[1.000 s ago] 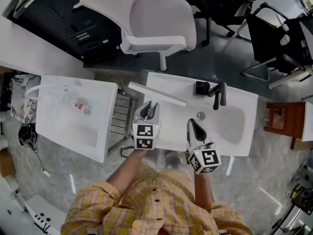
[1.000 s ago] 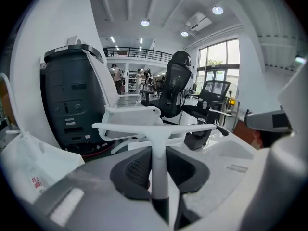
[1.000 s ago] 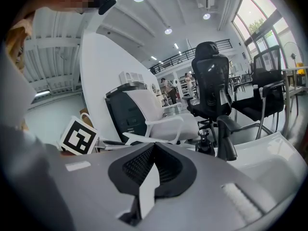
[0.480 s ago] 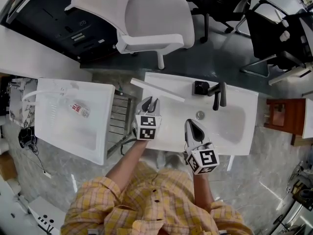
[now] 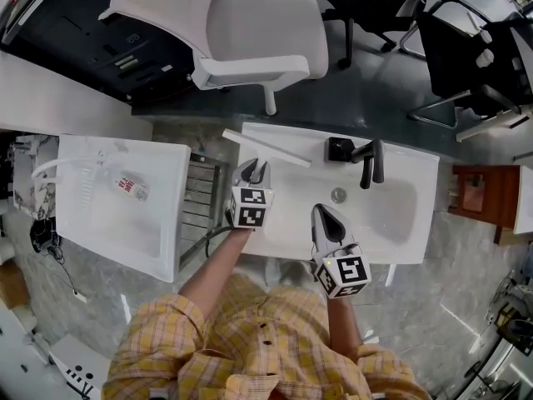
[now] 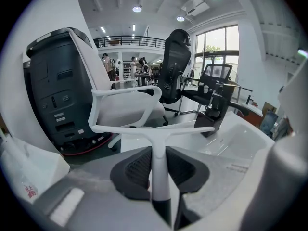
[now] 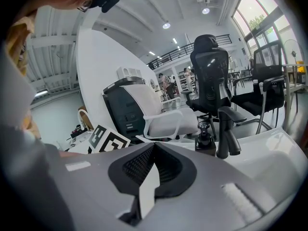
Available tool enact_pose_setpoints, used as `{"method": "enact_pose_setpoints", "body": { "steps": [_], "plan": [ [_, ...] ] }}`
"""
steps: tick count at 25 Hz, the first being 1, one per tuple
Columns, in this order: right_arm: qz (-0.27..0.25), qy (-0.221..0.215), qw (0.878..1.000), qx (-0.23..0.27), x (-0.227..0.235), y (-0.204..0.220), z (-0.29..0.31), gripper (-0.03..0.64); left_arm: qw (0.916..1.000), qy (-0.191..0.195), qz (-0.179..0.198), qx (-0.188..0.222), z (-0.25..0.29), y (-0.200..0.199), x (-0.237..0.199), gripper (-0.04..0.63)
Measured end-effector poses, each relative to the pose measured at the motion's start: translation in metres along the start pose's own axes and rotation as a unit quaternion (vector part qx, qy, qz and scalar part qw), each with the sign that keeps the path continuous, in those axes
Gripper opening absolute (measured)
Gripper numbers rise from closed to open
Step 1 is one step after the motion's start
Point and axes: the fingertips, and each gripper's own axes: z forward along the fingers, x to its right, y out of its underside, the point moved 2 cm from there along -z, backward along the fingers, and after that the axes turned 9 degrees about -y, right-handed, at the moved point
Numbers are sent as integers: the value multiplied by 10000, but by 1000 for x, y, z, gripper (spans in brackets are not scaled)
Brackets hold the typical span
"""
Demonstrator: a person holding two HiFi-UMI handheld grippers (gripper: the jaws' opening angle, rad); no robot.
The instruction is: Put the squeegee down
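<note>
The white squeegee [image 5: 265, 148] has a long blade that lies across the back left corner of the white sink [image 5: 416, 248]. Its handle runs back into my left gripper [image 5: 252, 172], which is shut on it. In the left gripper view the squeegee [image 6: 159, 129] shows as a T, with the handle pinched between the dark pads [image 6: 137, 170] of the left gripper [image 6: 159, 152]. Whether the blade touches the sink top I cannot tell. My right gripper [image 5: 321, 213] hovers over the sink's front rim, shut with nothing in it. The right gripper [image 7: 153, 147] points toward the faucet.
A black faucet [image 5: 372, 161] and a black soap dispenser [image 5: 340, 150] stand at the sink's back edge, with the drain [image 5: 337, 195] below them. A second white basin [image 5: 166, 248] holding a small bottle [image 5: 129, 186] stands left, past a metal rack [image 5: 200, 198]. A white chair [image 5: 258, 32] stands behind.
My left gripper has sunk toward the sink's left side with the squeegee in it. The right gripper has stayed in place.
</note>
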Motion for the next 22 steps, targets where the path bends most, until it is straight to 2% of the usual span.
{"method": "enact_pose_setpoints", "body": {
  "steps": [22],
  "plan": [
    [115,71,9999,-96,14,3,2,0,9995,-75,25,-310,41,14,-1,87]
  ]
}}
